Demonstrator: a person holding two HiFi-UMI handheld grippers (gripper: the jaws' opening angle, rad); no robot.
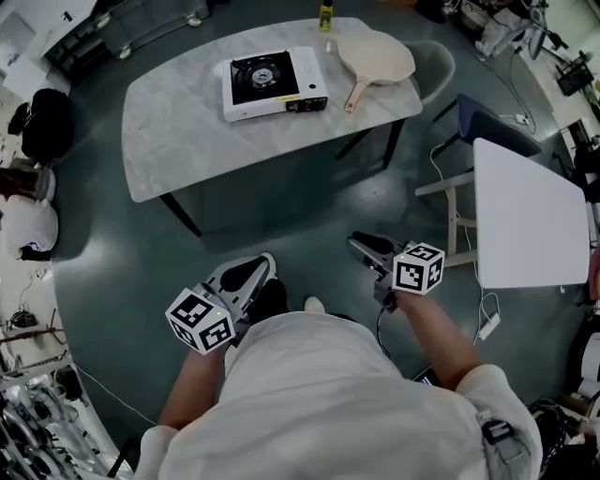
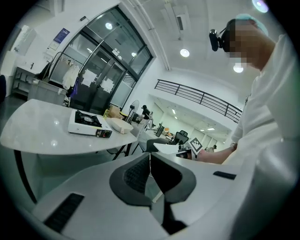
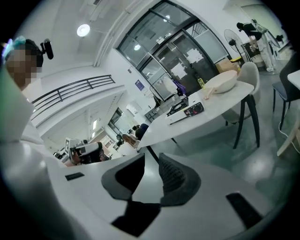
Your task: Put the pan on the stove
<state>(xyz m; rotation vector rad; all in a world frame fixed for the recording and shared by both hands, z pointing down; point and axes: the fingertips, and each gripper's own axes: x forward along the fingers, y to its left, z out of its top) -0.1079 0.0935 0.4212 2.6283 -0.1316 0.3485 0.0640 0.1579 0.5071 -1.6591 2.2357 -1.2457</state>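
Closest, at 7 o'clock: left gripper (image 1: 261, 267), jaws pressed together, empty; at 5 o'clock, right gripper (image 1: 366, 247), jaws slightly parted, empty. Pan (image 1: 377, 58) at 1 o'clock on table (image 1: 187, 141), at portable gas stove's (image 1: 272, 82) 3 o'clock. Probably rigid, smooth, fairly light: grasp handle (image 1: 356, 94).

One stove (image 1: 272, 82), one pan (image 1: 377, 58), one bottle (image 1: 325, 14), two tables (image 1: 178, 141) (image 1: 525, 216), two chairs (image 1: 433, 67) (image 1: 487, 122), two grippers: left gripper (image 1: 255, 272), right gripper (image 1: 367, 246)
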